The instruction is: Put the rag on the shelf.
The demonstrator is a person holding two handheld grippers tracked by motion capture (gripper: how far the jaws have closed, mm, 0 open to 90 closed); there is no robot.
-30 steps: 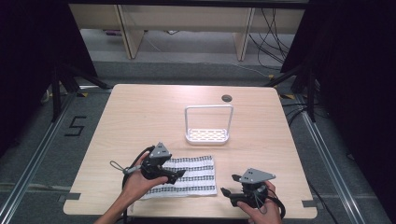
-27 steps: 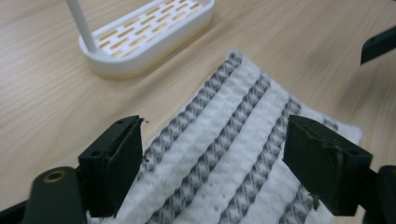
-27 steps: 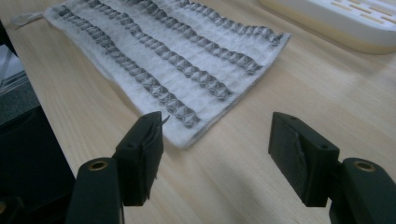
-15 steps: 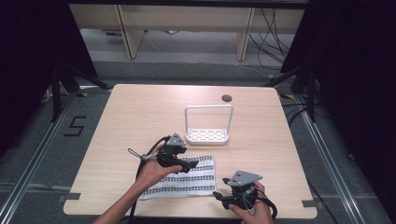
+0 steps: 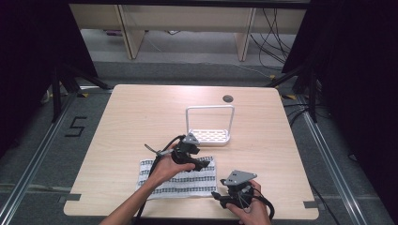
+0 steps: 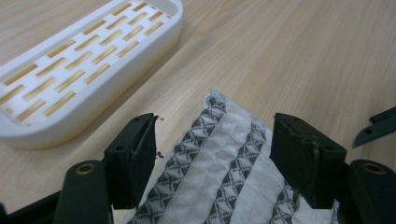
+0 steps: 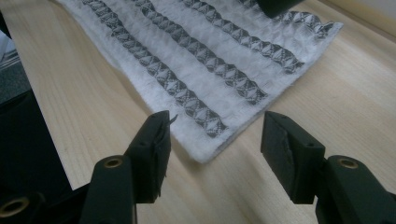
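Observation:
A white towel with dark patterned stripes [image 5: 187,180] lies flat near the table's front edge. My left gripper [image 5: 204,165] hovers open over its far right corner [image 6: 212,100], jaws either side of that corner. My right gripper [image 5: 217,196] stands open at the near right corner [image 7: 205,156], which lies between its jaws just ahead of the tips. Neither gripper holds the cloth.
A white slotted tray with a tall wire handle [image 5: 211,137] stands just behind the towel, close to my left gripper [image 6: 88,56]. A small dark grommet [image 5: 228,99] sits at the far side of the wooden table [image 5: 141,117]. The table's front edge is close under my right hand.
My left gripper has moved right and forward across the towel to its far right corner. My right gripper has shifted left toward the near right corner.

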